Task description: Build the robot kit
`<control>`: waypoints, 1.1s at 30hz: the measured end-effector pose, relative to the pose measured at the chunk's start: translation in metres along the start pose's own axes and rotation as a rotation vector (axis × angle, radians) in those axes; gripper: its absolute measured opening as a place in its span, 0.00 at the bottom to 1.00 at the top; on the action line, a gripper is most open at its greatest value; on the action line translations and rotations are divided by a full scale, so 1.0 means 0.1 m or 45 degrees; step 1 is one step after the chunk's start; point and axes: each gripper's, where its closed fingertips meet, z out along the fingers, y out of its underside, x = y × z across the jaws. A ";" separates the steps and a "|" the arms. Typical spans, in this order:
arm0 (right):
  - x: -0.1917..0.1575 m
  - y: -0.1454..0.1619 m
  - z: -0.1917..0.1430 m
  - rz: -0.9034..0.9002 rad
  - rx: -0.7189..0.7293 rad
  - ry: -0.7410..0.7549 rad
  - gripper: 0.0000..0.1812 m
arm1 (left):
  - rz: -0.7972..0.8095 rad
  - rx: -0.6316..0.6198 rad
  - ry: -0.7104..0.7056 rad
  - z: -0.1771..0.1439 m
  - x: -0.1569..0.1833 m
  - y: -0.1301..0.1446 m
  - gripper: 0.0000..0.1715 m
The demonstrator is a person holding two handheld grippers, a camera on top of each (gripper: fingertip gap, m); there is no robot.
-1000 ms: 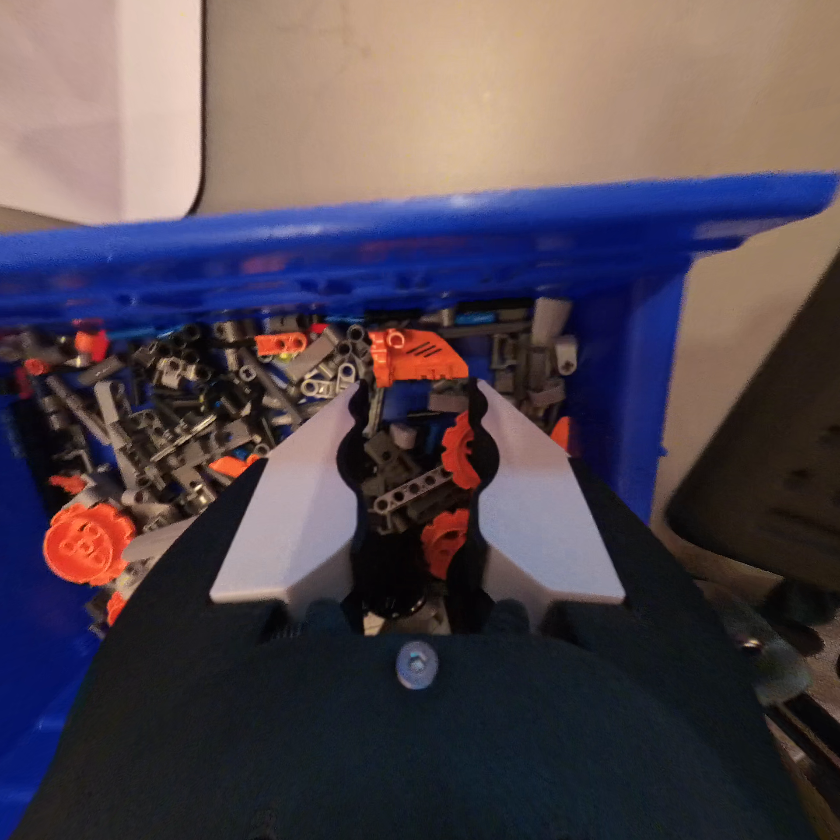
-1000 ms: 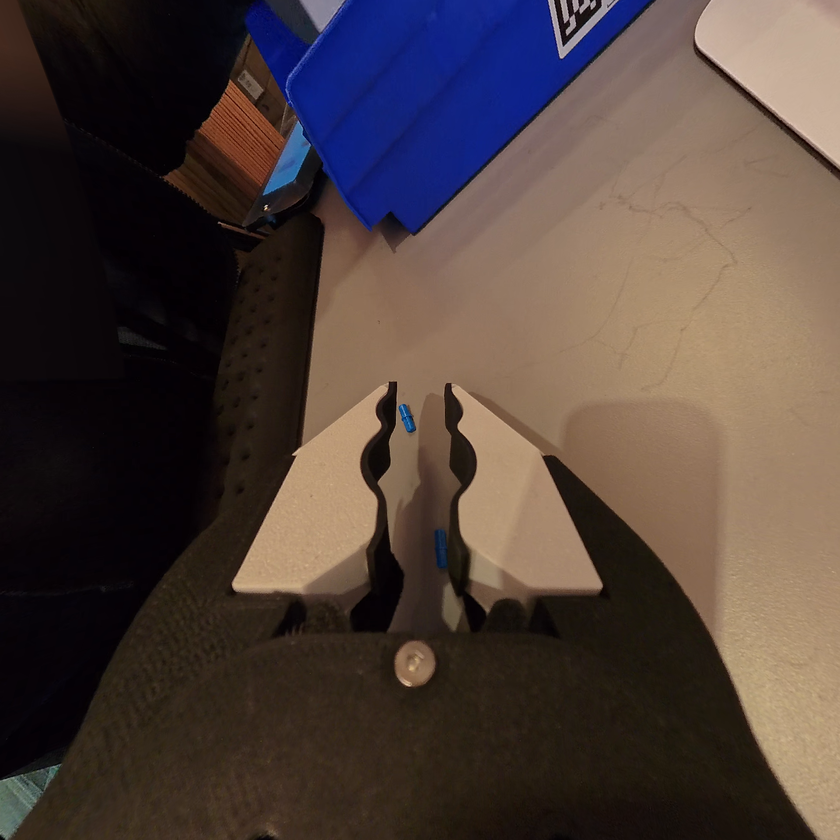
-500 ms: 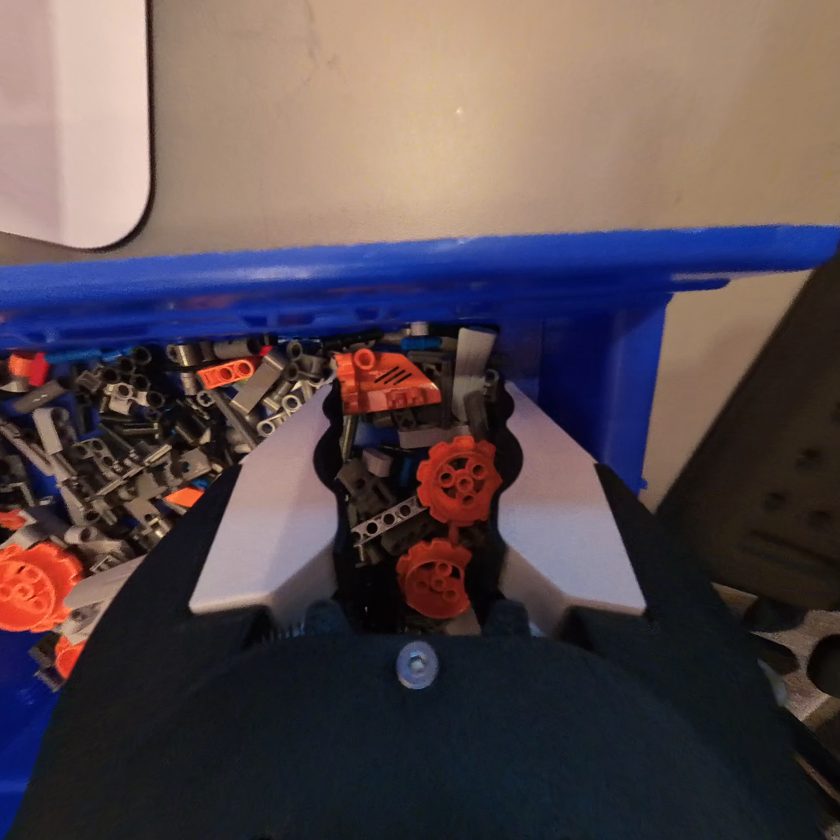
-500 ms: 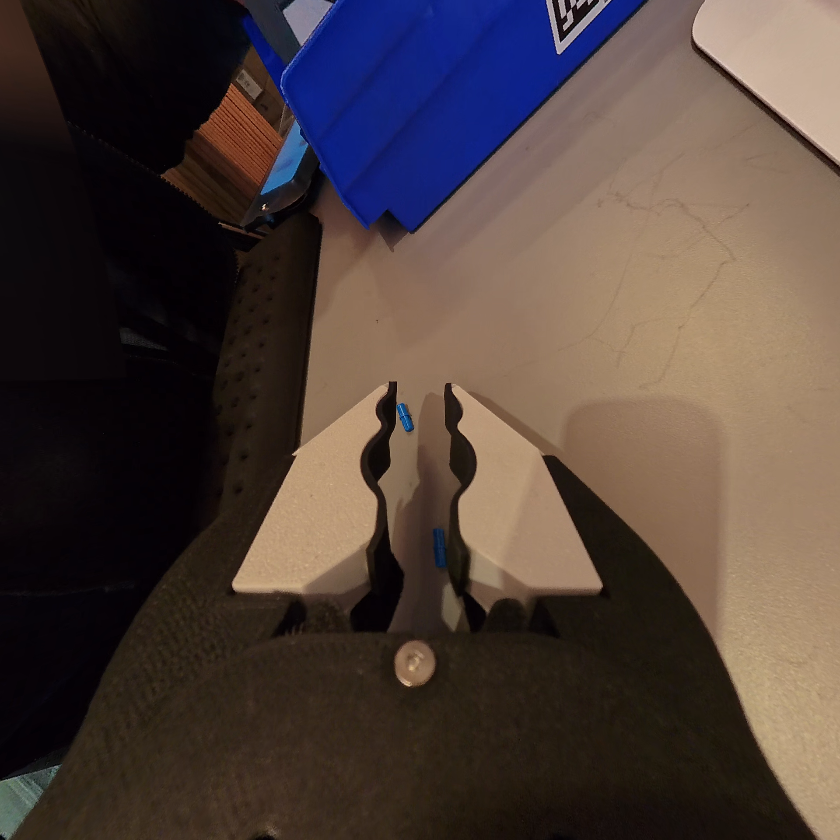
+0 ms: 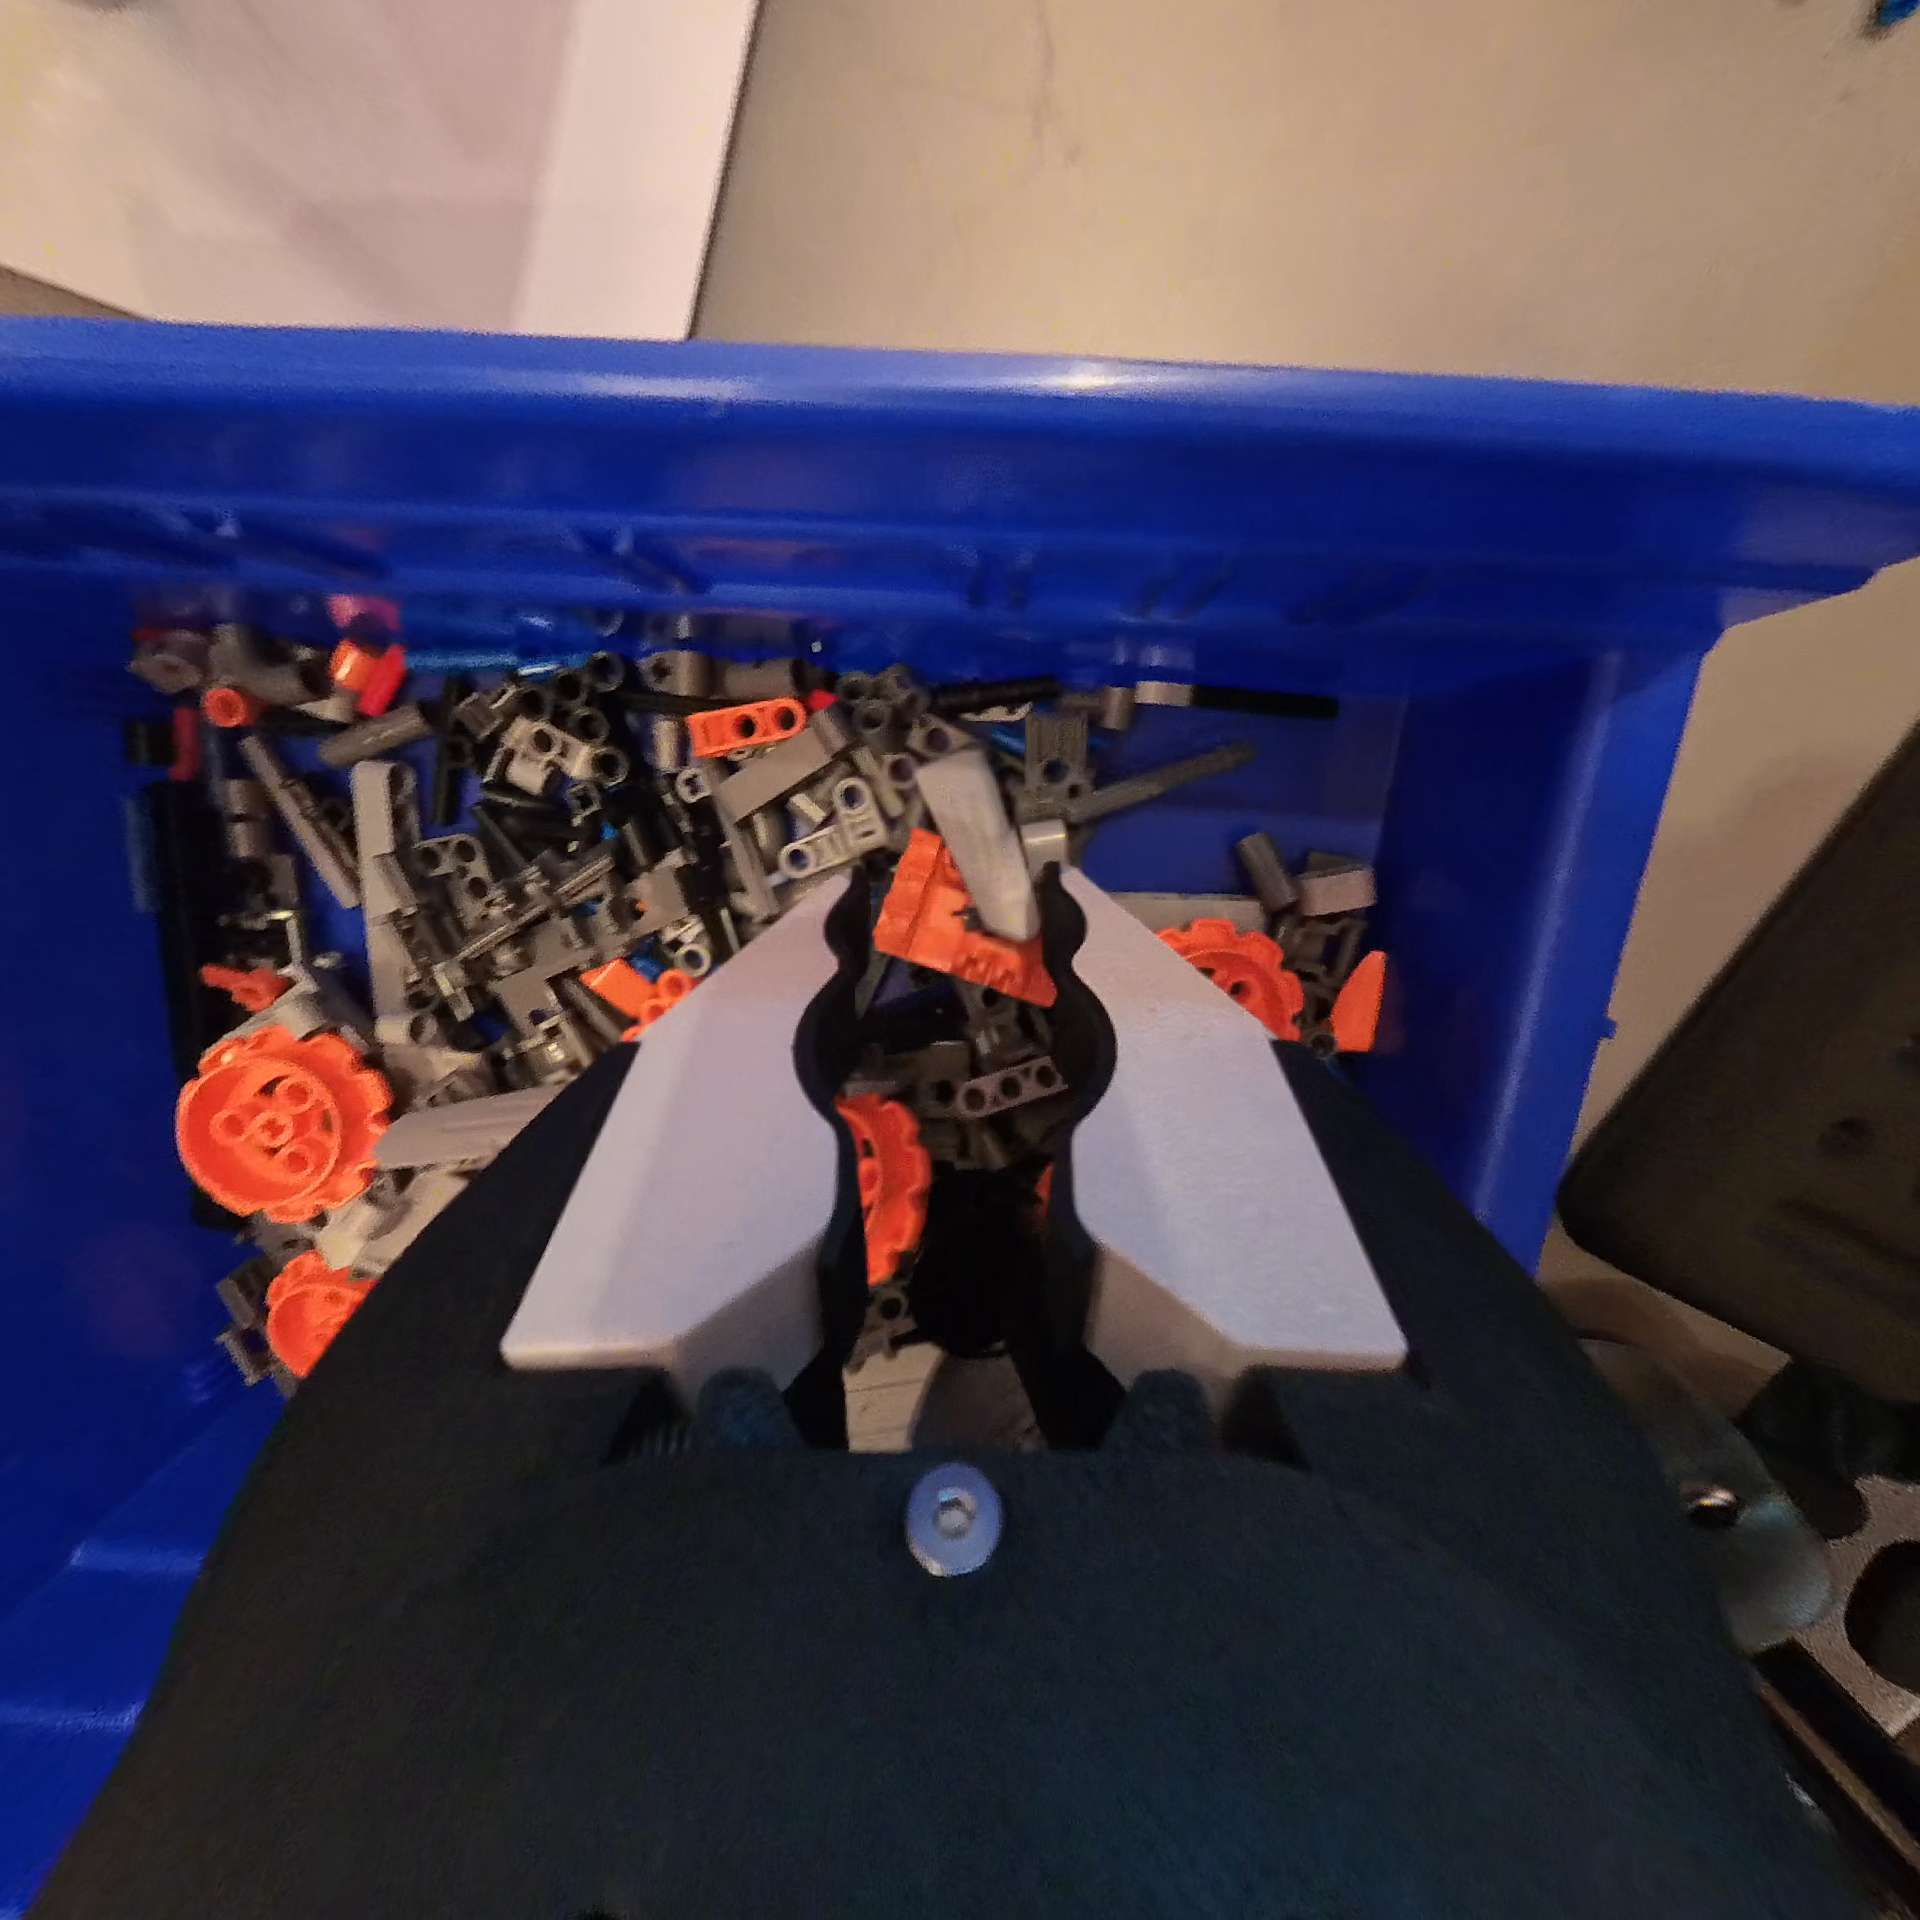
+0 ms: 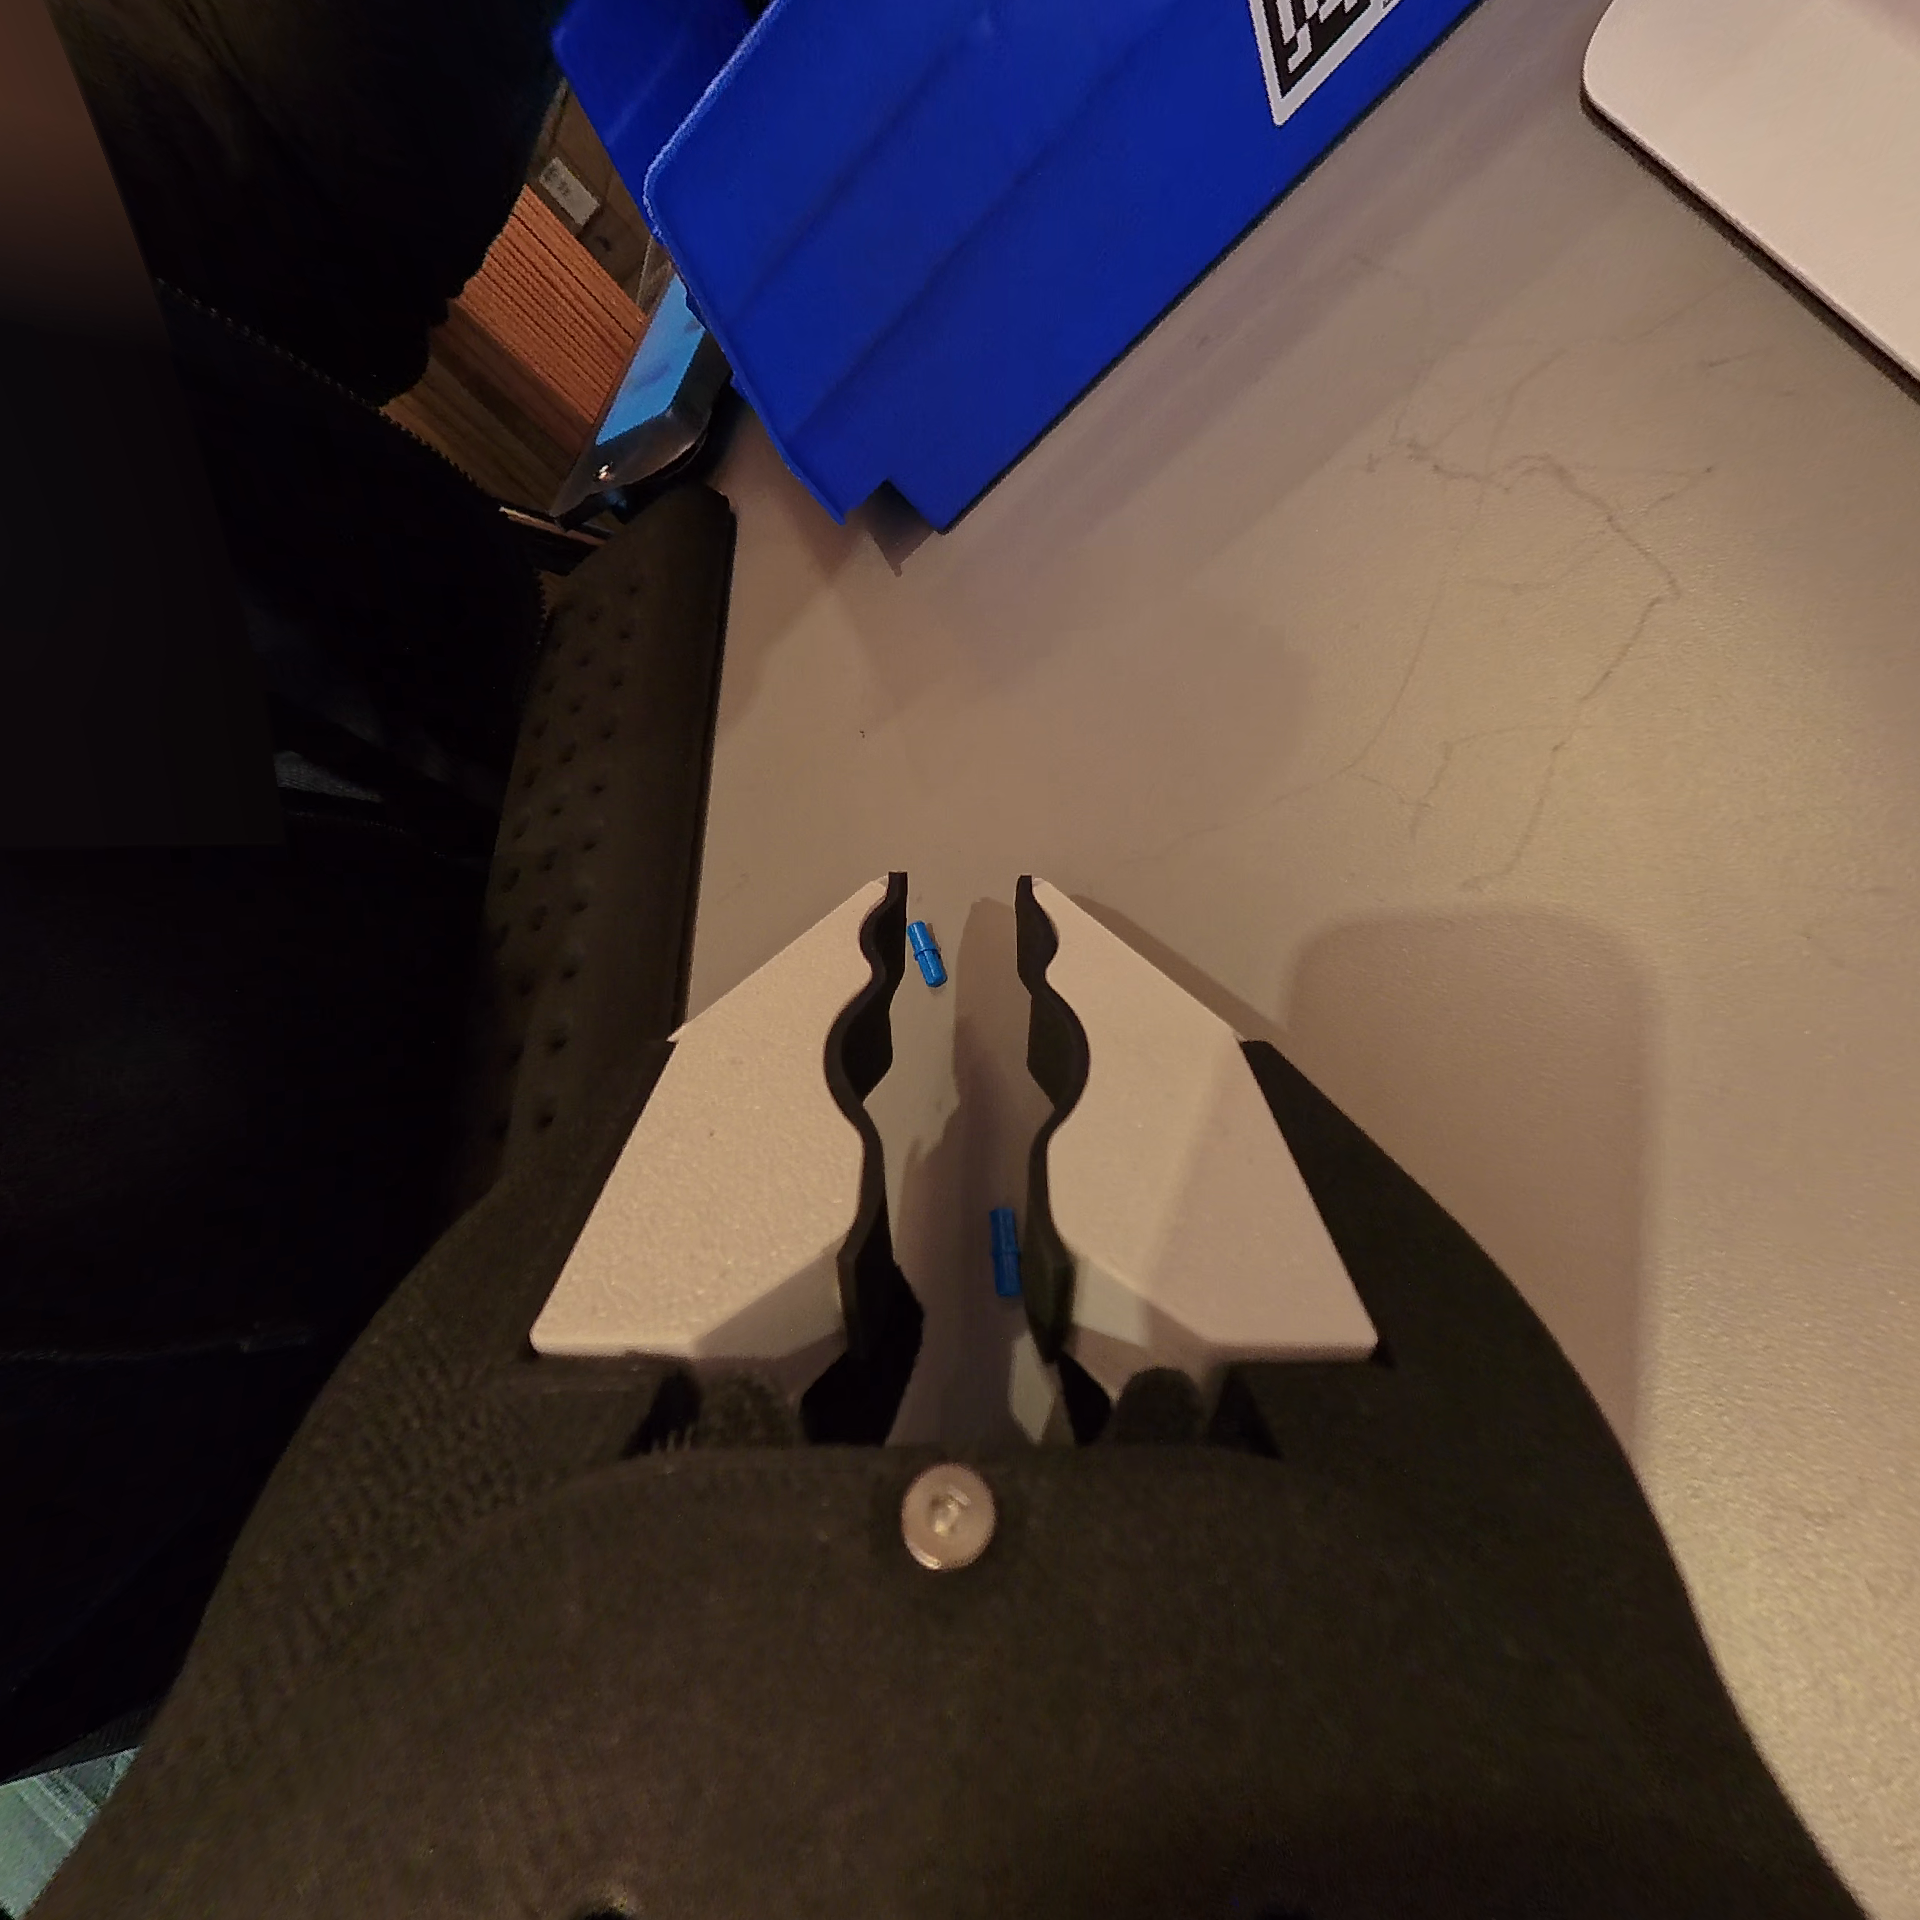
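A: What does the left gripper (image 5: 951, 894) have?
B: Over the blue bin (image 5: 935, 468) of bricks, its fingers pinch an orange panel piece (image 5: 951, 935) with a grey piece (image 5: 982, 842).
A: And the right gripper (image 6: 961, 883)?
B: Spread, holding nothing, low over the table (image 6: 1351, 727); two small blue pins (image 6: 927, 953) lie between its fingers.

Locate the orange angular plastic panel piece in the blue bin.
In the left wrist view, the orange angular panel piece sits between the left gripper fingertips, a light grey curved piece leaning against it, near the blue bin's right end.

blue bin (image 5: 935, 457), beige table (image 6: 1351, 675), white board (image 6: 1787, 156)
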 end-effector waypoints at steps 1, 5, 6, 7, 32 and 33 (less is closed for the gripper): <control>0.00 0.00 0.00 0.000 0.000 0.000 0.10 | 0.000 -0.002 0.000 -0.02 -0.01 0.01 0.21; 0.00 0.00 0.00 0.001 0.002 0.000 0.10 | 0.118 -0.070 0.146 -0.10 0.22 0.12 0.34; 0.00 0.00 0.00 0.001 0.001 0.000 0.10 | 0.159 -0.086 0.173 -0.11 0.27 0.15 0.35; 0.00 0.00 0.00 0.000 0.001 0.000 0.10 | 0.185 -0.103 0.218 -0.12 0.35 0.18 0.36; 0.00 0.00 0.00 0.001 0.001 0.001 0.10 | 0.178 -0.173 0.107 -0.07 0.11 0.33 0.33; 0.00 0.00 0.00 0.001 0.002 0.002 0.10 | 0.185 -0.180 0.110 -0.07 0.12 0.34 0.34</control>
